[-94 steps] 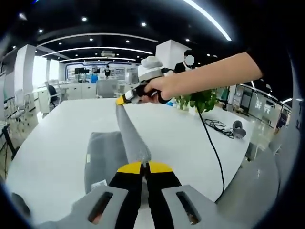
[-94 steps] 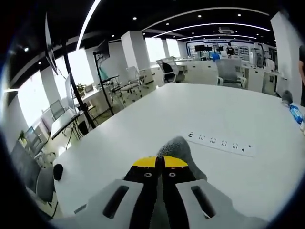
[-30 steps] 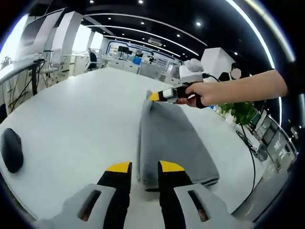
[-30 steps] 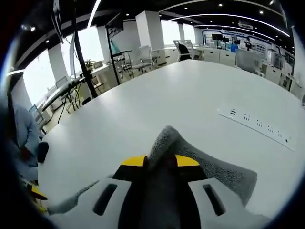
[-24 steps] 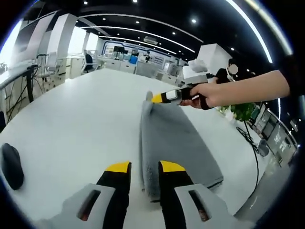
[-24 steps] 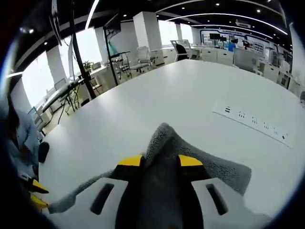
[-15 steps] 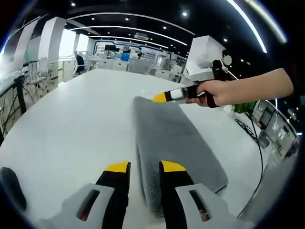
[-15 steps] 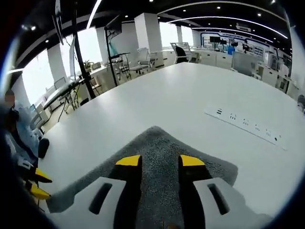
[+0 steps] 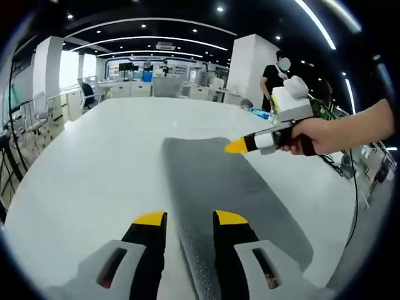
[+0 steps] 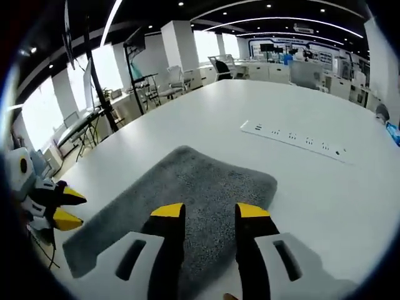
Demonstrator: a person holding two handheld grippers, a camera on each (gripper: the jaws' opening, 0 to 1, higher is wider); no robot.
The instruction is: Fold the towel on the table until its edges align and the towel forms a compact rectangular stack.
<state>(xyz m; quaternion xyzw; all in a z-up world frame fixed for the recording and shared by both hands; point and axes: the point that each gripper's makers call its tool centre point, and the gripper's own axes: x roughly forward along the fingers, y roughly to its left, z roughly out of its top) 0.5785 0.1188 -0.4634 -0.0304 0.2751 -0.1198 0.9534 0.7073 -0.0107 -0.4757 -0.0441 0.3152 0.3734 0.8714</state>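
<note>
in the left gripper view, the left tongs [image 9: 189, 218] are hovering with jaws apart over the near end of the gray towel [image 9: 219, 187], gripping nothing. the towel is lying flat on the white tabletop [image 9: 100, 162], folded into a long strip running away from them. over its far half, the right tongs [image 9: 236, 147] are hanging above the cloth; i cannot tell their gap there. in the right gripper view, the right tongs [image 10: 207, 211] are standing apart above the towel [image 10: 187, 187], with the power strip [image 10: 292, 137] lying beyond it.
</note>
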